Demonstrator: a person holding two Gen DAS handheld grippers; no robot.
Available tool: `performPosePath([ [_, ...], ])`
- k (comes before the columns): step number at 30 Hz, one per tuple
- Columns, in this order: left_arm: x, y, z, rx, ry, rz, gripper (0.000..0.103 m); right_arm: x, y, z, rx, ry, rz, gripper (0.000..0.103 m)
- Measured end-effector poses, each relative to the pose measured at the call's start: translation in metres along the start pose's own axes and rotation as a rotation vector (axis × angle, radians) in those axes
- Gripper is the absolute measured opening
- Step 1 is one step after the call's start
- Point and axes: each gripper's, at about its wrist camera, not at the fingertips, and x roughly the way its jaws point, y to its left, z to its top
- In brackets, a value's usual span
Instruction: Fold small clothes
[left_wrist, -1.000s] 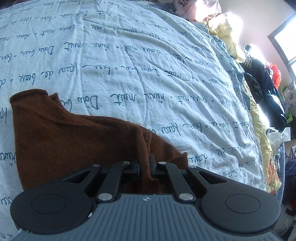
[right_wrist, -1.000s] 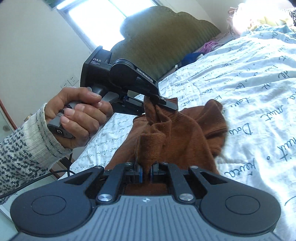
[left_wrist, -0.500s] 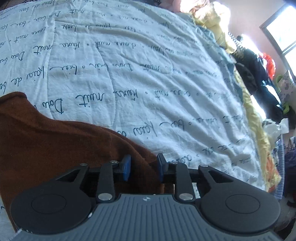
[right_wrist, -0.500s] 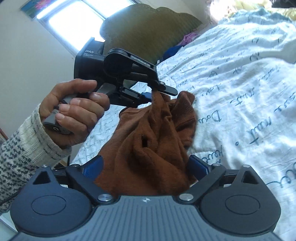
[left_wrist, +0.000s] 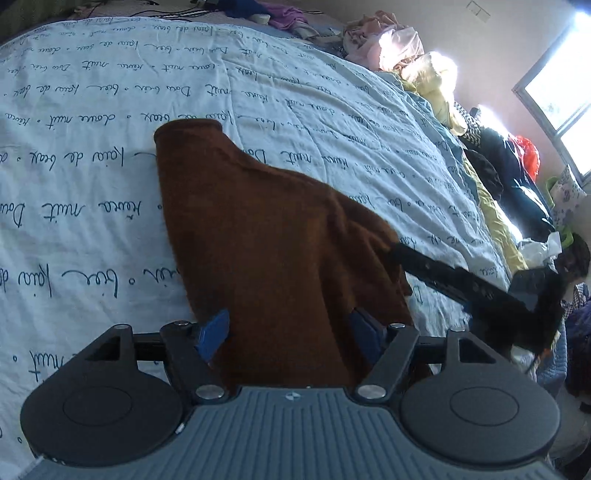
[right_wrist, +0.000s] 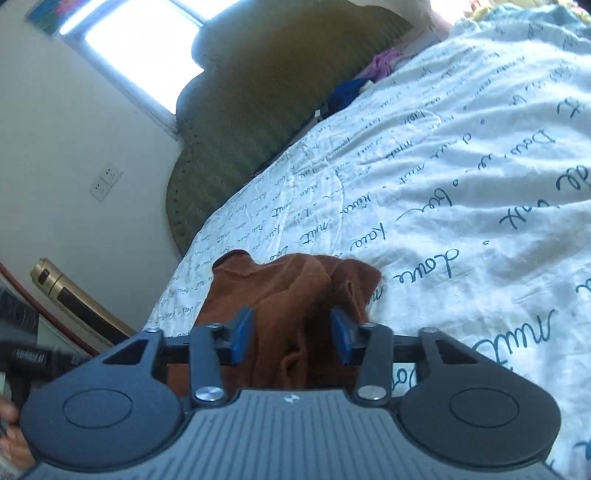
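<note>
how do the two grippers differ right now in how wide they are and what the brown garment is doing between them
The left gripper stands wider and its jaws are opening; the right gripper is narrower and its jaws are closing. Under the left one the brown garment spreads fairly flat across the bedspread; at the right one the cloth is bunched in folds. Shared: both have blue pads, cloth lies between both pairs of fingers, and neither visibly pinches it.

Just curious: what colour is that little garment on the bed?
Rusty brown garment, plain; clearest in the left wrist view.

Daylight glares through the windows (left_wrist: 557, 85); fisheye edges bend, slight blur.
</note>
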Motion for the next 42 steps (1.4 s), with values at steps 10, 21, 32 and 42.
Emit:
performPosePath([
  [10,0.012,-0.048,-0.038,0.289,-0.017,0.111,0.090,-0.001,0.014,0.033,-0.052,-0.062,0.000,0.004],
  [21,0.052,-0.024,-0.066,0.280,0.088,0.155,0.099,0.015,-0.027,0.038,-0.066,0.033,-0.171,0.016],
  [32,0.010,0.008,-0.059,-0.014,0.073,0.026,0.083,-0.082,0.016,-0.020,-0.189,0.094,-0.012,0.074],
  [42,0.015,0.027,-0.079,-0.229,0.079,-0.091,0.024,-0.061,0.023,-0.037,-0.311,0.133,-0.069,0.004],
])
